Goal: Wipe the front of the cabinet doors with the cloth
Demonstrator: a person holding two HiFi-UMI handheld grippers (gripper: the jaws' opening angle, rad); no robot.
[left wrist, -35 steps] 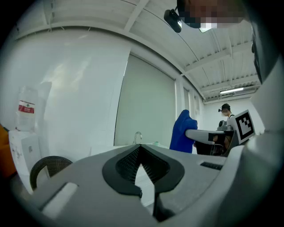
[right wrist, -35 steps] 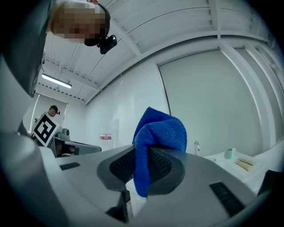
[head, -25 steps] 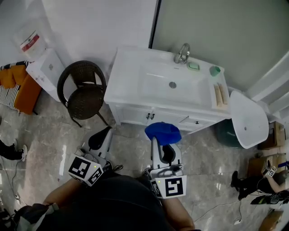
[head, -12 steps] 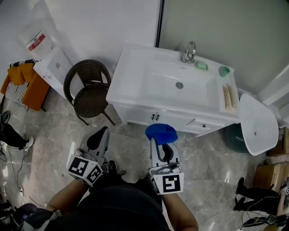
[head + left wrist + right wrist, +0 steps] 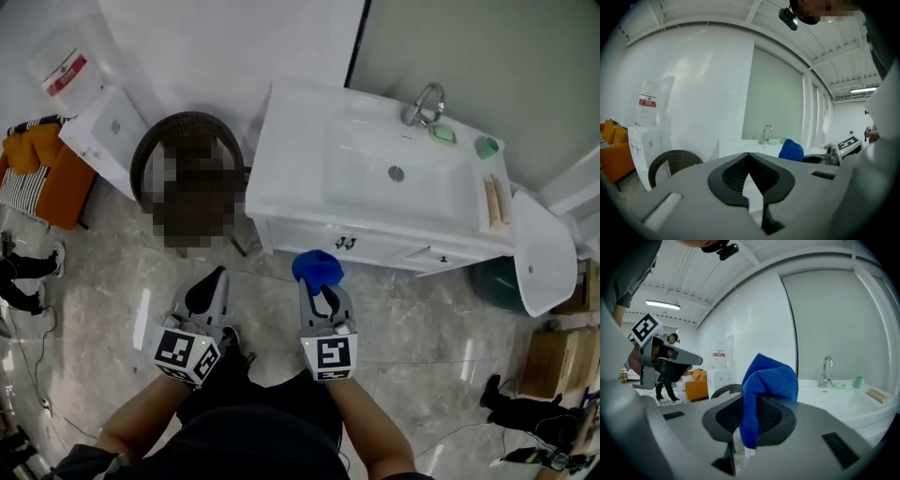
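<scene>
A blue cloth (image 5: 316,266) (image 5: 768,383) is bunched between the jaws of my right gripper (image 5: 319,292) (image 5: 746,427), which is shut on it a short way in front of the white cabinet doors (image 5: 347,244). The doors sit under a white sink counter (image 5: 375,173) with small dark handles. My left gripper (image 5: 208,292) (image 5: 749,180) hangs lower left of the cabinet, jaws closed with nothing between them. In the left gripper view the cloth (image 5: 791,150) shows at the right.
A dark wicker chair (image 5: 187,173) stands left of the cabinet. A white water dispenser (image 5: 103,131) and an orange seat (image 5: 37,173) lie further left. A faucet (image 5: 424,101), green soap dish (image 5: 442,134) and cup (image 5: 486,146) sit on the counter. A white round lid (image 5: 542,253) leans at the right.
The view has shifted, so the cabinet now sits further right and lower. The right gripper with the cloth has drawn slightly left, staying just short of the doors.
</scene>
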